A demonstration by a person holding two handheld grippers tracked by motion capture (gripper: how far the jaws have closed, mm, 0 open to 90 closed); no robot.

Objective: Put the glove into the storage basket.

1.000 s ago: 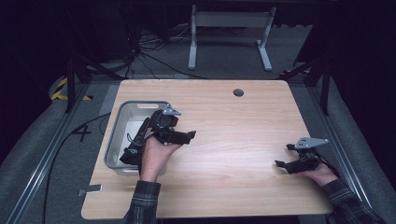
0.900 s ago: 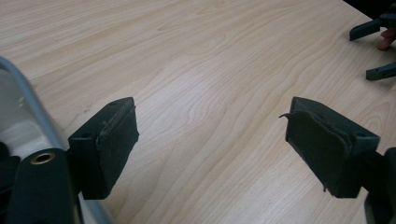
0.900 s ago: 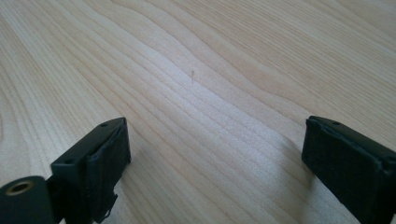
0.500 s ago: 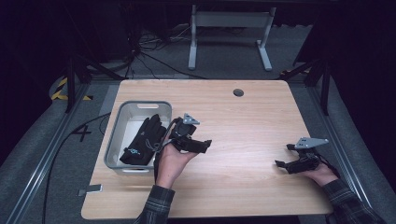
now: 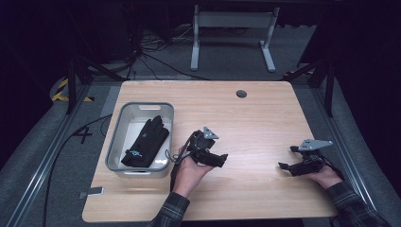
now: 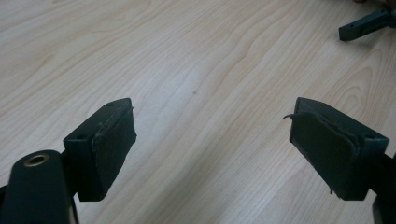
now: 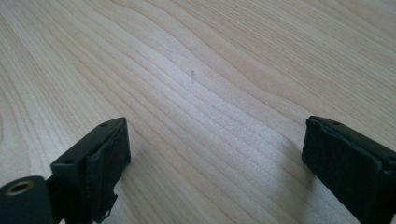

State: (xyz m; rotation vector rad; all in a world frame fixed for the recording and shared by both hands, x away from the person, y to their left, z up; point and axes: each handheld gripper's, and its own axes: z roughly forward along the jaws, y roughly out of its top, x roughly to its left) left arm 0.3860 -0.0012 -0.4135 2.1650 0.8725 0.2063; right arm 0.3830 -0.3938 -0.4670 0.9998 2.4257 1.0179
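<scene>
Both grippers, left [image 5: 222, 161] and right [image 5: 283, 166], are sitting wide open and empty; glove [image 5: 144, 142] in bin [image 5: 142, 108] is looking soft, light — pinching the cuff.

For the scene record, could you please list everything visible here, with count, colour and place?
glove: one, black with a small blue mark, lying in the bin
bin: one, grey, left part of the table
table: one, light wood, with a round hole near its far edge
tag: one, grey, at the table's near left edge
left gripper: one, black, open, empty, right of the bin
right gripper: one, black, open, empty, near the table's right edge
</scene>
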